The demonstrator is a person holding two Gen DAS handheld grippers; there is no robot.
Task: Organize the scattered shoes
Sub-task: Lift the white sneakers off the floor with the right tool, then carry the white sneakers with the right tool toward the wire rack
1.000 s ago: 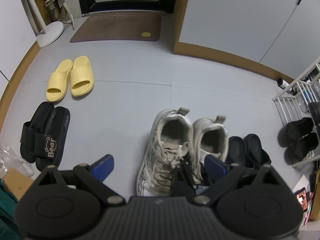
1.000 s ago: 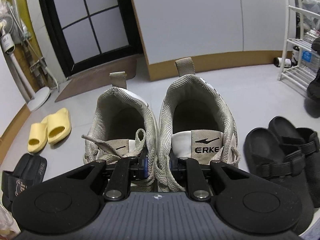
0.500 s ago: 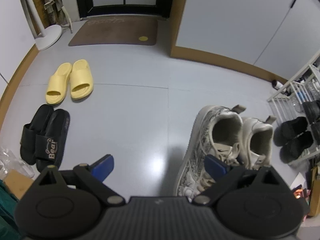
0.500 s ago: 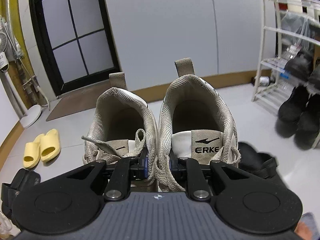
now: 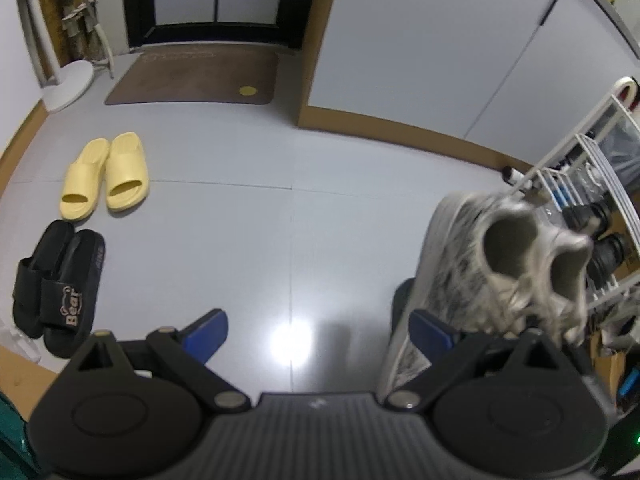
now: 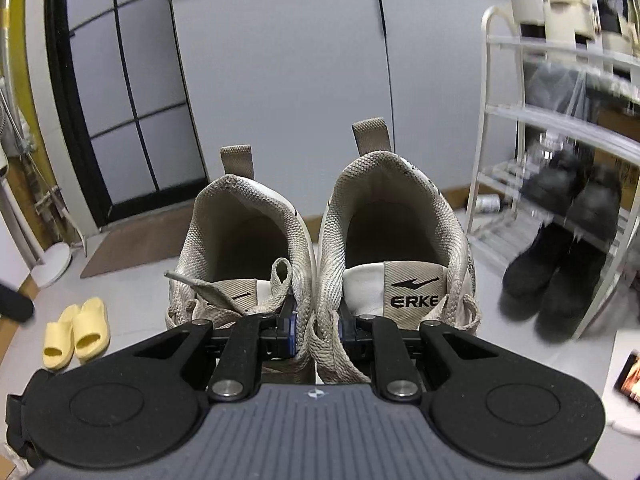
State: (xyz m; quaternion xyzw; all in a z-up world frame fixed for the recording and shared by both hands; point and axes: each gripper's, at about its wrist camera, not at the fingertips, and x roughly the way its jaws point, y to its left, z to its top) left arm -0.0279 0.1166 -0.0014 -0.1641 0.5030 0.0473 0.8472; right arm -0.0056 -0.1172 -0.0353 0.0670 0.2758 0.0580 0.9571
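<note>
My right gripper (image 6: 316, 332) is shut on the touching inner collars of a pair of pale grey sneakers (image 6: 384, 256), which hang in the air with heels pointing away from me. The same sneakers (image 5: 516, 264) show blurred at the right of the left wrist view, above the floor and close to the white rack (image 5: 576, 156). My left gripper (image 5: 320, 332) stands open over bare grey floor with nothing between its blue pads. Yellow slides (image 5: 106, 176) and black slides (image 5: 58, 280) lie in pairs on the floor at the left.
The white wire shoe rack (image 6: 556, 120) stands at the right with black boots (image 6: 560, 264) on a low shelf. A brown doormat (image 5: 196, 80) lies before the dark door. A fan base (image 5: 68, 84) stands far left. A cabinet corner (image 5: 316, 60) juts into the floor.
The right gripper has lifted the sneakers off the floor and carried them right toward the rack. The black clogs beside them have dropped out of view. The left gripper has barely moved.
</note>
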